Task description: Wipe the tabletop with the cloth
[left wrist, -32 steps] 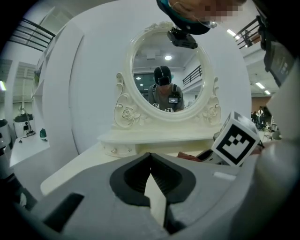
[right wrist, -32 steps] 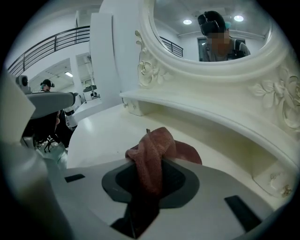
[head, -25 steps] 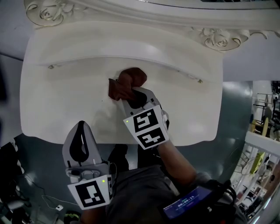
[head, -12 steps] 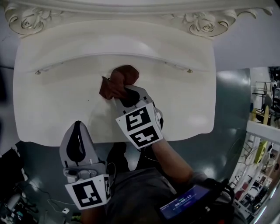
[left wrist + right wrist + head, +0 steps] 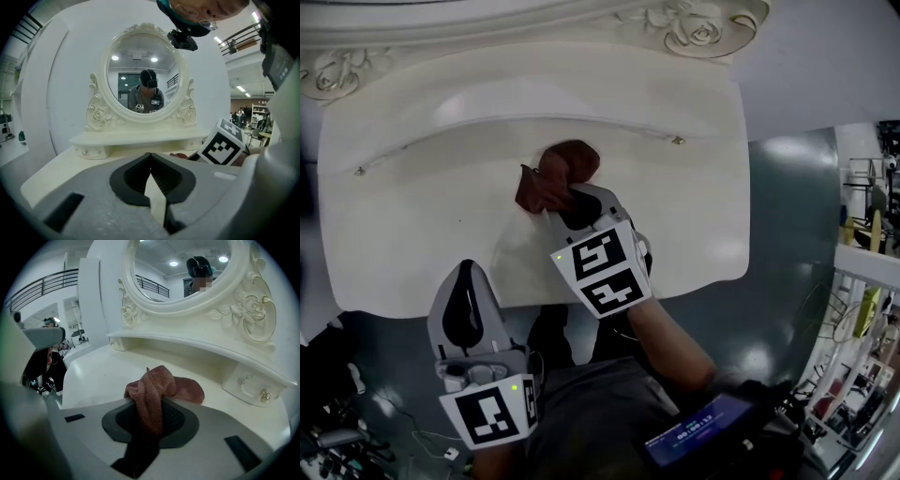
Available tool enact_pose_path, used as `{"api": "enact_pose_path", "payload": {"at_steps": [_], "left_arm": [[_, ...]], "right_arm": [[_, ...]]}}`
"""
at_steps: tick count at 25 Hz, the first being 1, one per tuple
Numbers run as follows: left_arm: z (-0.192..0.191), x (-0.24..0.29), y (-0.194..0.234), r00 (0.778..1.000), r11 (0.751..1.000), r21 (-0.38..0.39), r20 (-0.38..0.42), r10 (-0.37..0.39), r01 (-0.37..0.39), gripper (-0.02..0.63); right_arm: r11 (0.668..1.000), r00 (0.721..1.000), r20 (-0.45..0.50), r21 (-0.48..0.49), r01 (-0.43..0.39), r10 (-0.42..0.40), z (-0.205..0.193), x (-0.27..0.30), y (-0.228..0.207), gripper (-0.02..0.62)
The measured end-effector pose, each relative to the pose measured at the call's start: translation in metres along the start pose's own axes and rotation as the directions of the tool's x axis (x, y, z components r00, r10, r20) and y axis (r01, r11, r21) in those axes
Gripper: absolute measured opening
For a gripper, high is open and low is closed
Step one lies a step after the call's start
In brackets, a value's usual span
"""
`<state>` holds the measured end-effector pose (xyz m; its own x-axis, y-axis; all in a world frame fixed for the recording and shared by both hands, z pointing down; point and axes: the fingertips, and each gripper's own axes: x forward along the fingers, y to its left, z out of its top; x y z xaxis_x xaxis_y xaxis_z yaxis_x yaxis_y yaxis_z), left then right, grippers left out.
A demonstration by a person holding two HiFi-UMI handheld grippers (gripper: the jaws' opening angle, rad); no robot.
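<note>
Right gripper (image 5: 570,202) clamps the brown cloth (image 5: 561,171) on the tabletop (image 5: 412,225)

No print can be read; the digits on the lit screen (image 5: 698,433) are too blurred.

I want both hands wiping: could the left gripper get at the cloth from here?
Probably yes: the left gripper hangs at the near edge of the tabletop, bare surface between it and the cloth; only the right gripper, clamped on the cloth, crowds its near side.
</note>
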<state>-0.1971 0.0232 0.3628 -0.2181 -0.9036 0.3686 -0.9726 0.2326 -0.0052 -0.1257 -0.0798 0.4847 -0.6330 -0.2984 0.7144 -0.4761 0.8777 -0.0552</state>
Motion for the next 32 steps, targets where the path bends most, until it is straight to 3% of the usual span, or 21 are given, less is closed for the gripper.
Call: {"api": "enact_pose_path", "payload": {"at_steps": [13,19,27,32], "left_arm": [[0.018,0.017,-0.07,0.999,0.997,0.051,-0.001,-0.053,0.053,0.014],[0.041,0.039,-0.117,0.996,0.993,0.079,-0.007,-0.09,0.09,0.014],[0.022,0.051,-0.153,0.991,0.985,0.108,-0.016,-0.135,0.136,0.014],[0.029,0.056,-0.186,0.985,0.977,0.126,-0.021,-0.168,0.17,0.014]], "right_arm": [[0.998,0.999,0.002,0.054,0.037,-0.037,-0.032,-0.037,-0.064,0.08],[0.994,0.998,0.007,0.091,0.065,-0.066,-0.037,-0.061,-0.117,0.08],[0.984,0.995,0.009,0.15,0.093,-0.095,-0.076,-0.066,-0.144,0.08],[0.977,0.993,0.009,0.18,0.117,-0.12,-0.088,-0.086,-0.17,0.08]]}}
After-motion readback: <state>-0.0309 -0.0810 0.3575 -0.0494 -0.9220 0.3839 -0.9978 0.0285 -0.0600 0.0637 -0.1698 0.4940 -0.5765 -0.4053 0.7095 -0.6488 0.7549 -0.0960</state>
